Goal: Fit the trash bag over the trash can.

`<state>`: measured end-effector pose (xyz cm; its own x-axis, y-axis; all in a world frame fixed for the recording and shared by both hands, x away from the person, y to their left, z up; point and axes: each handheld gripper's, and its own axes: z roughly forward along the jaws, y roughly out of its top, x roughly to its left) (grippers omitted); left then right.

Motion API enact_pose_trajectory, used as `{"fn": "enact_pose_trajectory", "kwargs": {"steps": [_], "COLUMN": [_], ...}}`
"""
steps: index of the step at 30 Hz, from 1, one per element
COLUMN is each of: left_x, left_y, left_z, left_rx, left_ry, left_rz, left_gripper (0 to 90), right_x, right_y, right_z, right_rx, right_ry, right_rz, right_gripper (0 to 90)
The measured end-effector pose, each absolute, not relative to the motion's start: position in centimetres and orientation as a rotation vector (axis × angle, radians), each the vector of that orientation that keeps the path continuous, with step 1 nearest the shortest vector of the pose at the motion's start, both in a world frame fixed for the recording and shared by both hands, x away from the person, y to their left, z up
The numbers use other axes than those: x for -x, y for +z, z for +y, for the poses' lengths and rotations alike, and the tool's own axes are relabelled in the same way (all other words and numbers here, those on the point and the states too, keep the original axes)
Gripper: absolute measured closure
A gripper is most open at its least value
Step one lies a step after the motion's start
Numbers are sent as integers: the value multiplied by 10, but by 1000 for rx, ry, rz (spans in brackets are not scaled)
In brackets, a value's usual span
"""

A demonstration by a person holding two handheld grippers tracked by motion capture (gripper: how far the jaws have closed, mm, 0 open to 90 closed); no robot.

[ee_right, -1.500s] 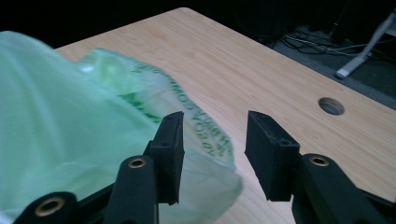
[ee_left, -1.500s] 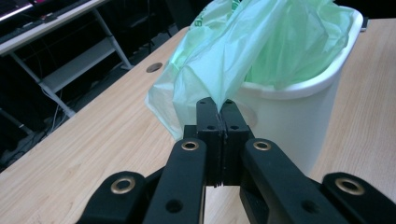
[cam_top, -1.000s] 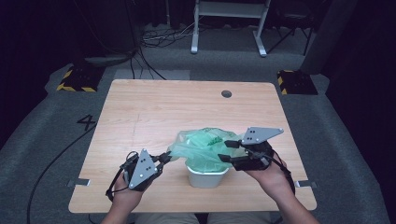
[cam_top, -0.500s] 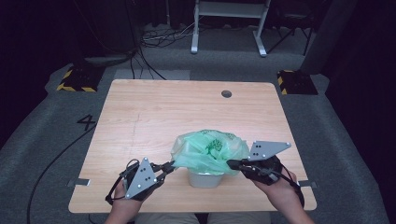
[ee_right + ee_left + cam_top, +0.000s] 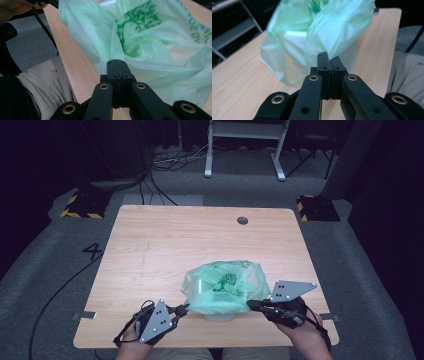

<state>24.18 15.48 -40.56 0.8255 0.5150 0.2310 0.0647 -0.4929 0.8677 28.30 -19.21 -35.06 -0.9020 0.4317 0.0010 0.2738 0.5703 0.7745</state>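
Only the green bag (image 5: 224,287) over its white tub (image 5: 220,316) blocks the table's (image 5: 165,245) near edge.

Looking along my right gripper (image 5: 117,65), I see its two black jaws pressed flat together, with the edge of the thin green plastic bag (image 5: 160,47) pinched at their tips. The bag billows up and away from the grip, translucent and creased, with a dark green tree print (image 5: 136,18) on its upper folds, and it hangs over the pale wooden worktop (image 5: 75,65). At the left, past the worktop's edge, I make out a light trouser leg (image 5: 47,85) and grey floor (image 5: 30,45); in the top left corner a hand (image 5: 12,6) holds something black.
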Motion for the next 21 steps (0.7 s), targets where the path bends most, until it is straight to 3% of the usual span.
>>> {"fn": "enact_pose_trajectory", "kwargs": {"steps": [7,12,16,21], "left_x": [-254,-262,-266,-271], "left_y": [-428,-437,-439,-429], "left_z": [150,149,155,178], "left_rx": [-2106,-2145,-2146,-2080], "left_ry": [515,539,575,585], "left_rz": [451,484,540,649], "left_gripper": [892,889,811,646], "right_x": [-288,-294,-298,-295], "right_y": [-374,-391,-399,-388], "right_z": [-193,-193,-193,-202], "right_rx": [-636,-678,-700,-725], "right_ry": [1217,1199,1186,1225], "right_rz": [2673,2701,2723,2671], "right_gripper": [900,900,896,736]}}
